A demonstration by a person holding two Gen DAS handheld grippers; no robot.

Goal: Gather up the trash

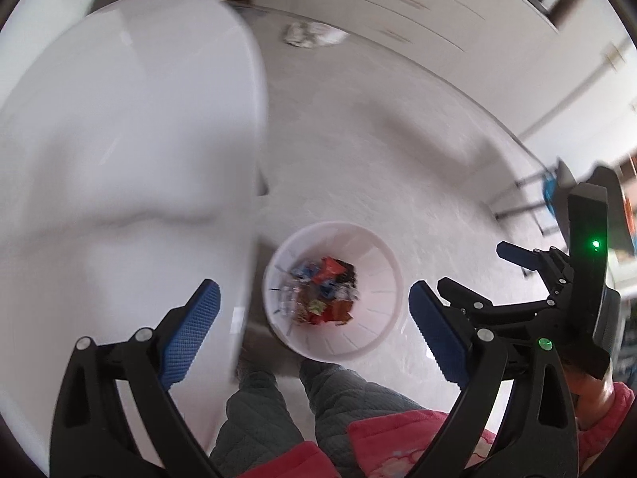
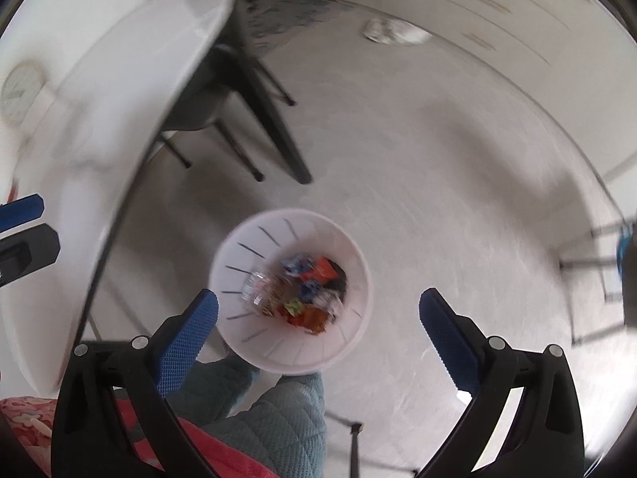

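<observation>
While both the left claw [image 1: 314,328] and the right claw [image 2: 318,328] hung wide open and empty above the white wastebasket [image 2: 350,239], wrappers [image 2: 306,290] already lay inside it, and a crumpled white thing [image 2: 394,31] seemingly remained on the floor [image 2: 438,183].

Both wrist views look steeply down from above; share white bin [image 1: 333,290] [image 2: 290,290], floor [image 1: 398,167] [image 2: 418,159]

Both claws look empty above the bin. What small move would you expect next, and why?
Probably head toward the crumpled white litter across the floor: the left claw and right claw stand open and empty over the white bin, which already holds wrappers.
</observation>
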